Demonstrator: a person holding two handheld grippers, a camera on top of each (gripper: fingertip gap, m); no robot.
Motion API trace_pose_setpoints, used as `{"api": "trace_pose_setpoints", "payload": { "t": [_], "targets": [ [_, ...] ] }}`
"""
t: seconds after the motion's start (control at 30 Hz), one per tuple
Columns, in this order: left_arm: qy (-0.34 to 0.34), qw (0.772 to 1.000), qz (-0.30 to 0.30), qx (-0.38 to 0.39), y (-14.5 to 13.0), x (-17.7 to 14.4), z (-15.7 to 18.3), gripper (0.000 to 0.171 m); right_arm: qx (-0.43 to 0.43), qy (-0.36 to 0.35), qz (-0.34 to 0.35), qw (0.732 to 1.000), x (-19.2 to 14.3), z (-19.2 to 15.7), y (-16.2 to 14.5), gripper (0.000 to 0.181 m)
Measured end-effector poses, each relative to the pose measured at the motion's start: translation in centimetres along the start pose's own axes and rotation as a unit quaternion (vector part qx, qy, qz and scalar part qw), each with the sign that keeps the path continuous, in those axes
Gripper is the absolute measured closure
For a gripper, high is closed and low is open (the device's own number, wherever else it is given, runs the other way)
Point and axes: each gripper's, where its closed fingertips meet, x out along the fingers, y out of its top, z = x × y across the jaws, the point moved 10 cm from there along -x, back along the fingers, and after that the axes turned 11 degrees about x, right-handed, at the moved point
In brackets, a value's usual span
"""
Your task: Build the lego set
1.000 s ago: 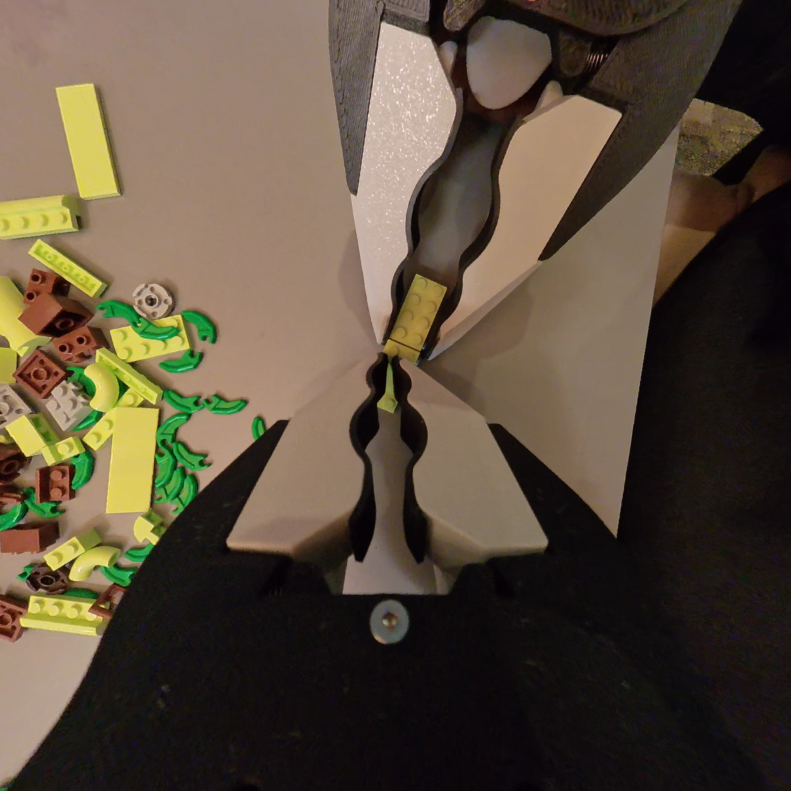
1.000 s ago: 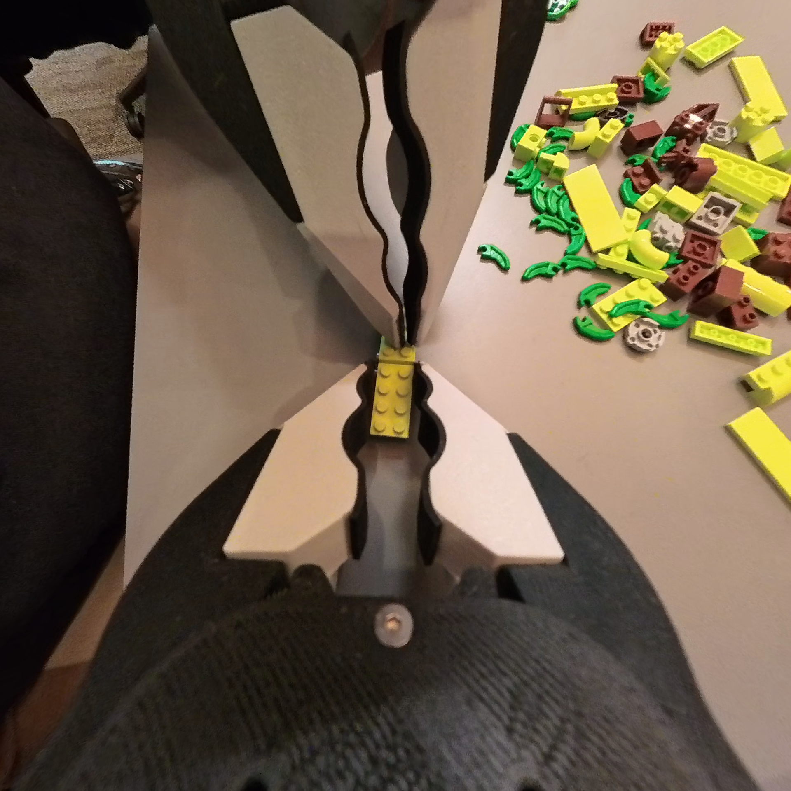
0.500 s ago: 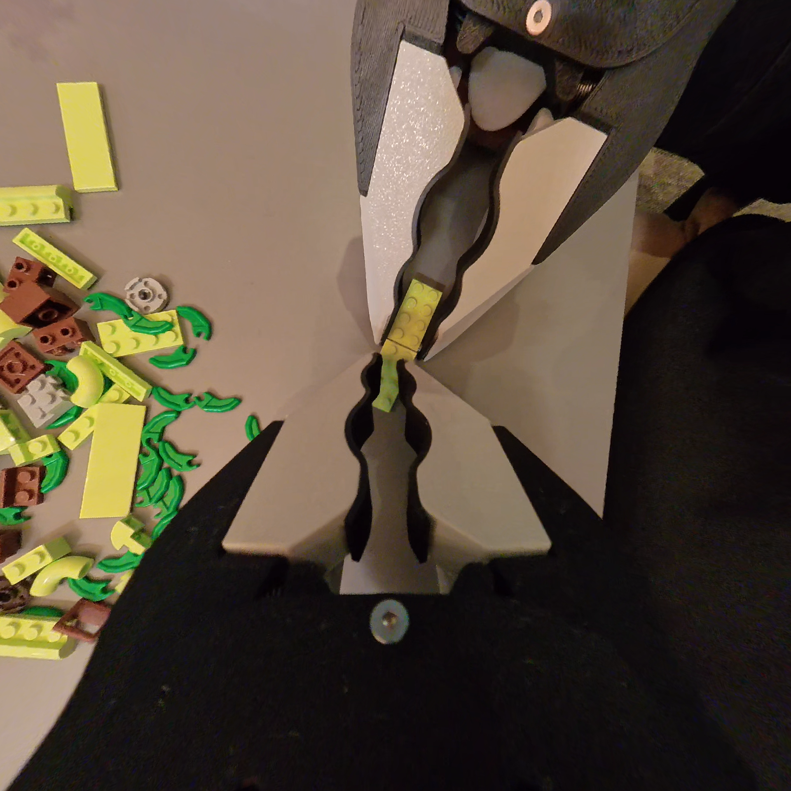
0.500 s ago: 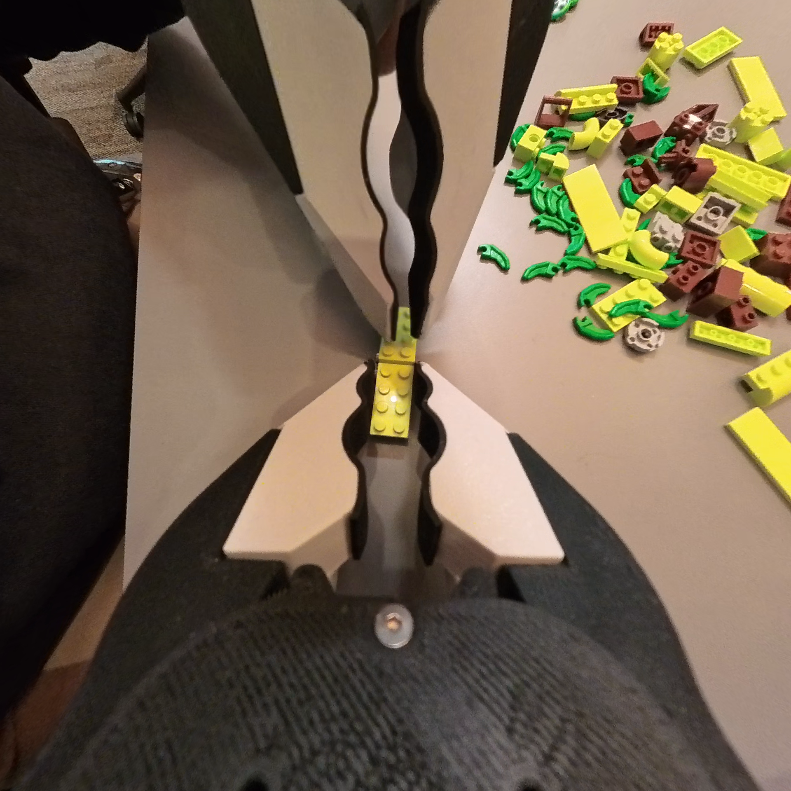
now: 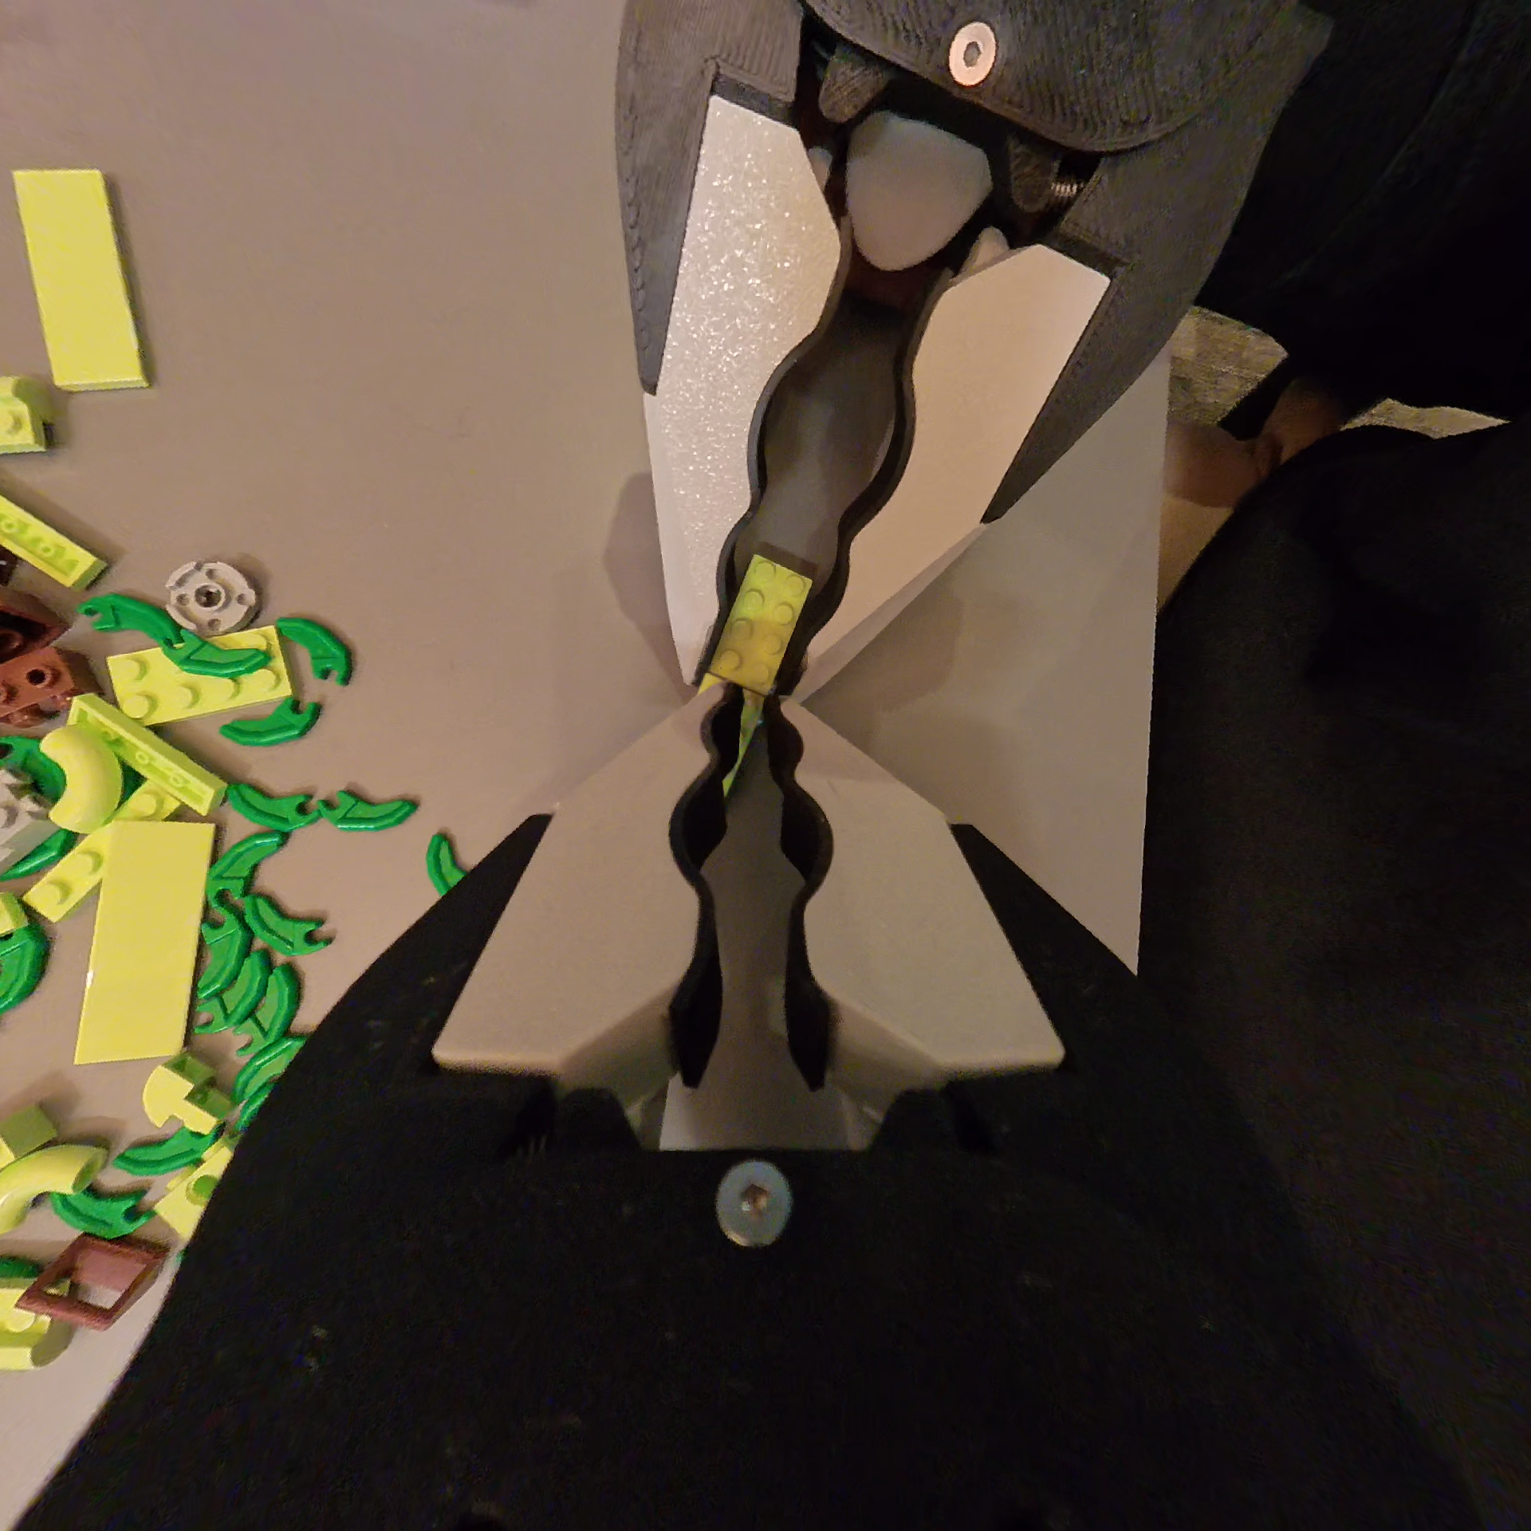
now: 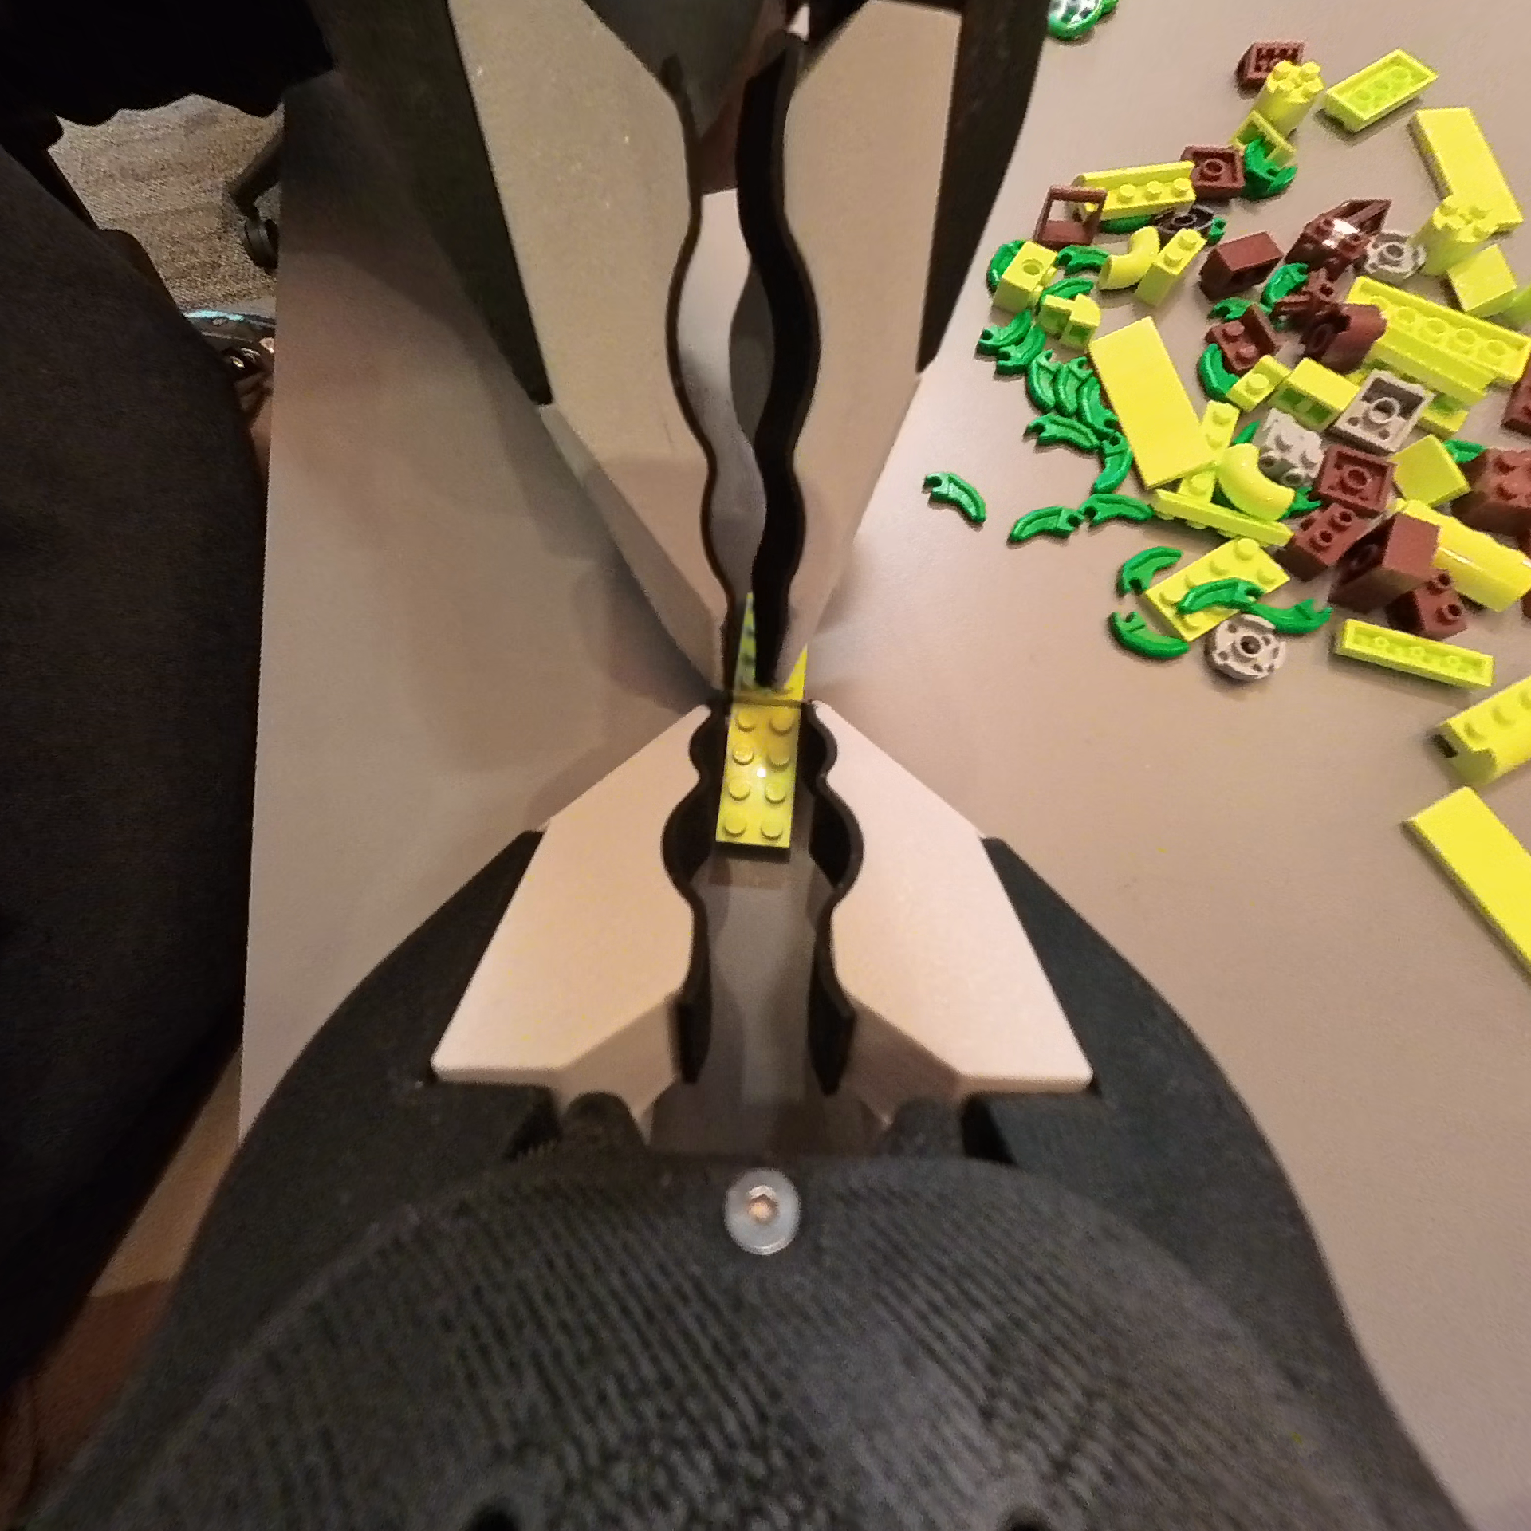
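My right gripper is shut on a lime studded plate, which it holds flat between its pads. My left gripper is shut on a thin lime piece, seen edge-on. The two grippers meet tip to tip above the grey table. The thin piece touches the far end of the plate. In the right wrist view the left gripper comes in from the top, with the thin piece between its tips. How the two pieces join is hidden by the fingertips.
A pile of loose lime, brown, grey and green pieces lies left of the grippers; in the right wrist view the pile is at the right. The table edge is close by, with dark clothing beyond it. Less than 4 cm separates the two grippers' tips.
The grippers stay tip to tip. The thin lime piece has turned in my left gripper, from broad-side half a second ago to edge-on. The right gripper has drawn back a little in the left view.
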Motion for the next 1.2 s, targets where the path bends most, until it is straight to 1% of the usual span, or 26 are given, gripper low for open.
{"api": "trace_pose_setpoints", "payload": {
  "t": [0.2, 0.4, 0.63, 0.67, 0.9, 0.97, 1.03, 1.2],
  "targets": [
    [0.013, 1.0, -0.013, 0.01, 0.2, 0.2, 0.3, 0.168, 0.0, 0.0, 0.0, 1.0, 0.0, 0.0, 0.0, 0.165],
    [0.043, 0.998, -0.042, 0.024, 0.7, 0.3, 0.9, 0.168, 0.0, 0.0, 0.0, 1.0, 0.0, 0.0, 0.0, 0.165],
    [0.051, 0.997, -0.054, 0.012, 0.9, 0.5, 1.1, 0.169, 0.001, 0.001, 0.0, 1.0, 0.0, 0.0, 0.0, 0.165],
    [0.046, 0.998, -0.052, 0.006, 1.0, 0.6, 1.1, 0.171, 0.001, 0.001, 0.0, 1.0, 0.0, 0.0, 0.0, 0.165],
    [0.033, 0.999, -0.042, -0.009, 0.7, 0.5, 0.8, 0.171, 0.001, 0.001, 0.0, 1.0, 0.0, 0.0, 0.0, 0.165],
    [0.034, 0.999, -0.041, 0.004, 0.7, 0.5, 0.9, 0.171, 0.001, 0.001, 0.0, 1.0, 0.0, 0.0, 0.0, 0.165],
    [0.039, 0.998, -0.036, 0.034, 0.6, 0.5, 1.0, 0.171, 0.0, 0.0, 0.0, 1.0, 0.0, 0.0, 0.0, 0.165],
    [0.028, 0.999, -0.026, 0.015, 0.5, 0.2, 0.6, 0.168, -0.003, -0.003, 0.001, 1.0, 0.0, -0.1, 0.0, 0.165]
  ]
}}
